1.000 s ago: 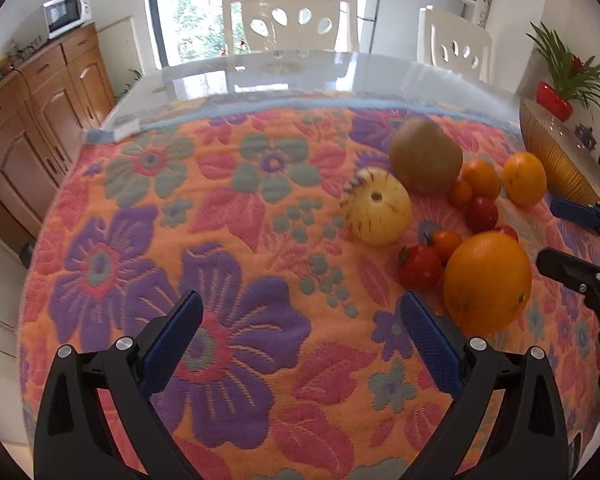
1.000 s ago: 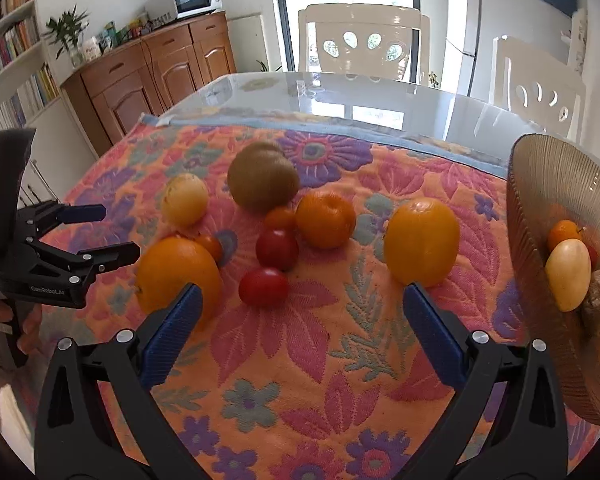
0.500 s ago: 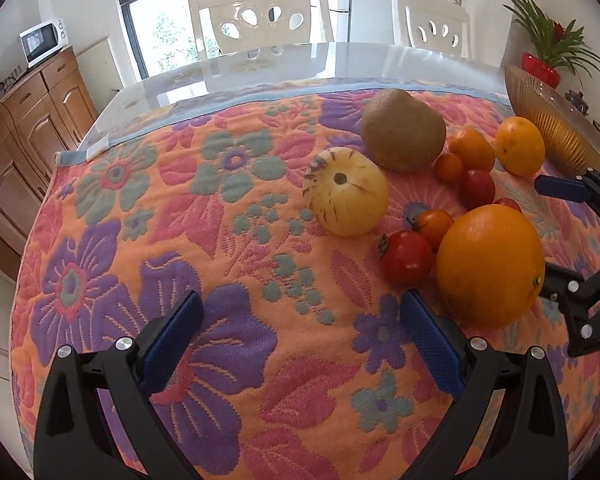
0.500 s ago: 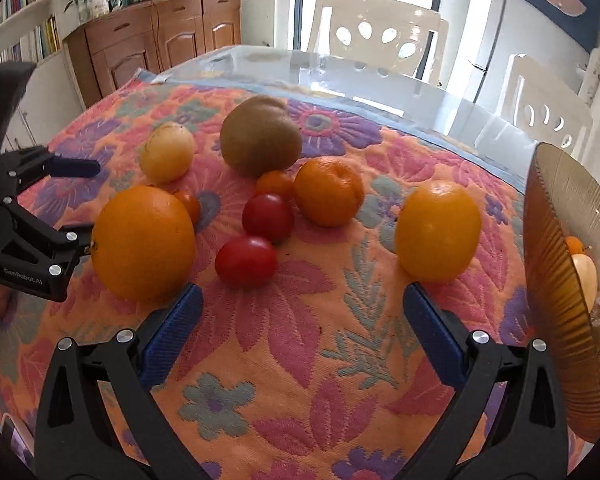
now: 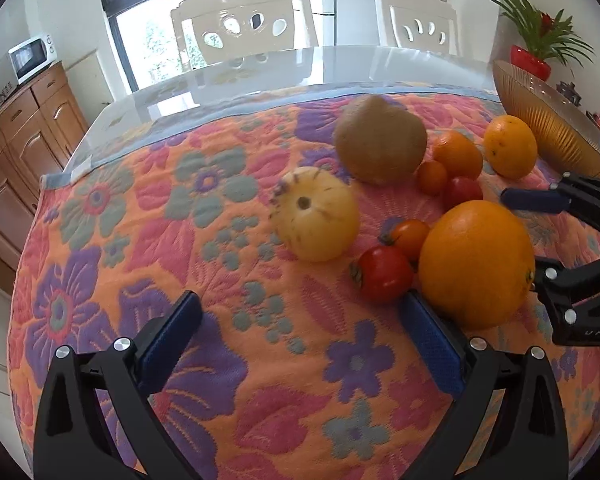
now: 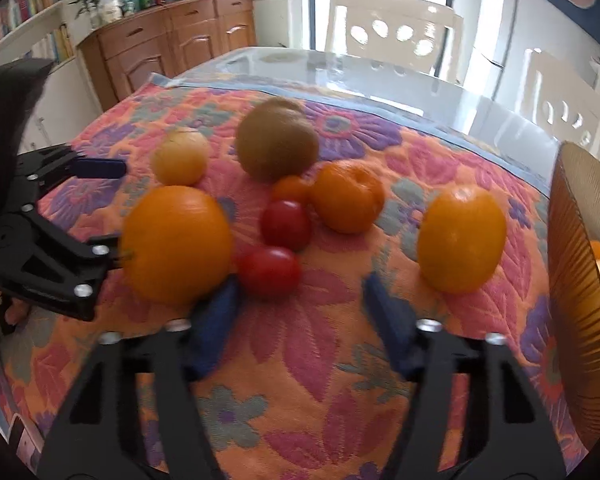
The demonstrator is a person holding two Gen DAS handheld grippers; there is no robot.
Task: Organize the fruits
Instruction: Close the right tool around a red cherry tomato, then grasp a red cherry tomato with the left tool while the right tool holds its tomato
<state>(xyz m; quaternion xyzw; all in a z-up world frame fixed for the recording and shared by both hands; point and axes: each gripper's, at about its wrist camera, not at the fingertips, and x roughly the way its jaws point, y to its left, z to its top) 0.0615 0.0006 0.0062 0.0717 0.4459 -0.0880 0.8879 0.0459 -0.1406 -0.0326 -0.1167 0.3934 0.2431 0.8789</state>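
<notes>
left gripper [image 5: 300, 328] spread wide, blue pads low in the left wrist frame, nothing between them, floral tablecloth [image 5: 140, 240] underneath. right gripper [image 6: 300, 300] also spread, holding nothing, a bit blurred at bottom centre of the right wrist frame; its left pad sits just beside the big orange [image 6: 178, 242], can't tell if touching. red tomato [image 6: 270, 272] lies just ahead of the gap between its pads.

fruits clustered mid-frame in the right wrist view: big orange centre left, second red tomato [image 6: 286, 224] just above the first, small orange tomato [image 6: 290, 189] above that, mandarin [image 6: 348, 196] right of it, brown round fruit [image 6: 276, 144] upper centre, pale yellow fruit [image 6: 180, 156] left of it, yellow-orange citrus [image 6: 462, 238] apart at centre right. amber ribbed bowl [image 6: 576, 280] at right edge, with fruit inside partly hidden.

in the left wrist view the big orange is at centre right, pale yellow fruit at centre, bowl upper right. white chairs [image 5: 252, 20] and window at top.
</notes>
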